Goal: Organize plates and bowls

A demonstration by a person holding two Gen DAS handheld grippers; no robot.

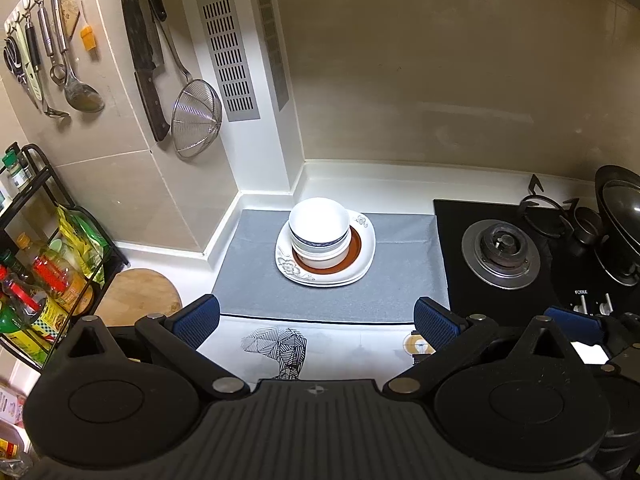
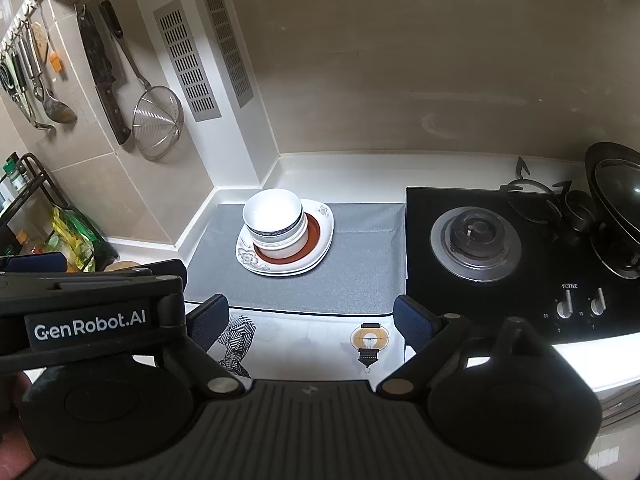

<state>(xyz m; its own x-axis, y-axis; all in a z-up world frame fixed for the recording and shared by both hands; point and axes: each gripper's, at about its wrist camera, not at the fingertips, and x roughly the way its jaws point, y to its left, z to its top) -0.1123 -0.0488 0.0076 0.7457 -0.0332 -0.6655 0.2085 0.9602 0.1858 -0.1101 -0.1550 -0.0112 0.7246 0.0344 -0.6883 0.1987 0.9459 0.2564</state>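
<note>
**Hovering over a finished-looking stack that a careless reach could topple**

Nearest, the left gripper (image 1: pixel 316 320) and right gripper (image 2: pixel 310 320) hang side by side above the printed cloth (image 1: pixel 340 344), each with jaws apart and holding nothing. Beyond lies the grey mat (image 1: pixel 248 280) on the table (image 1: pixel 400 184). On it the bowls (image 1: pixel 318 228) sit nested, off-centre toward the left rim of the plates (image 1: pixel 360 264). Any further lift looks risky: a bowl gripped by its edge could drag the ones beneath it sideways, and glazed rims may slip from the pads. Farther right, the stove (image 1: pixel 500 248) leaves little room to set things down
</note>
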